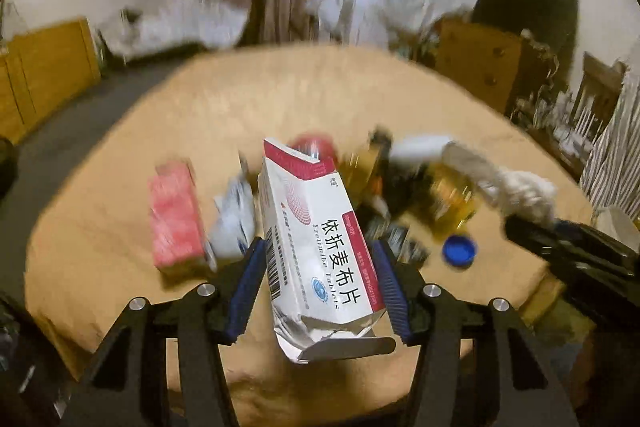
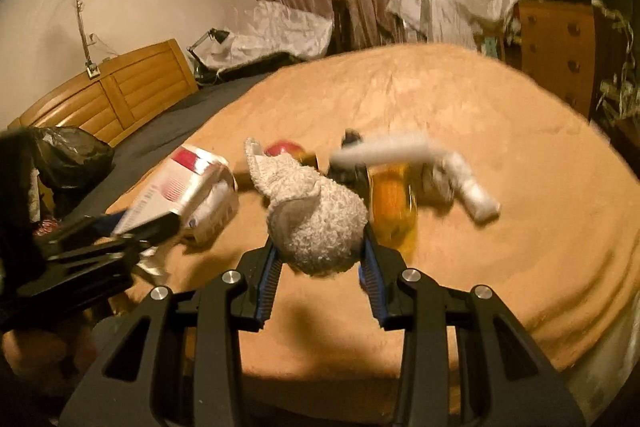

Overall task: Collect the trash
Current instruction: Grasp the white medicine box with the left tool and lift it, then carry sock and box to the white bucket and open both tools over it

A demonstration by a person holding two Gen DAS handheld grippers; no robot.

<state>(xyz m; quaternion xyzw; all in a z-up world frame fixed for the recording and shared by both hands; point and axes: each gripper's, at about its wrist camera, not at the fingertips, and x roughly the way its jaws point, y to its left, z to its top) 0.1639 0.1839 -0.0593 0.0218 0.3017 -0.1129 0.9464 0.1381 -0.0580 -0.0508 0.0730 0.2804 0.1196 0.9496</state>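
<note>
We find left gripper (image 1: 320,279) clamping the box (image 1: 316,239), right gripper (image 2: 320,263) clamping a sock (image 2: 316,223); bagging (image 2: 76,151) comes next

right tool (image 2: 320,259) grips grey sock (image 2: 316,223) | left tool (image 2: 136,227) grips box (image 2: 176,187)

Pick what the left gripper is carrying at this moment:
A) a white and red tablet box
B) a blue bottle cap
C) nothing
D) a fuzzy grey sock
A: the left gripper has its jaws closed on the white and red tablet box, lifted above the tan blanket; the fuzzy grey sock is in the right gripper.
</note>
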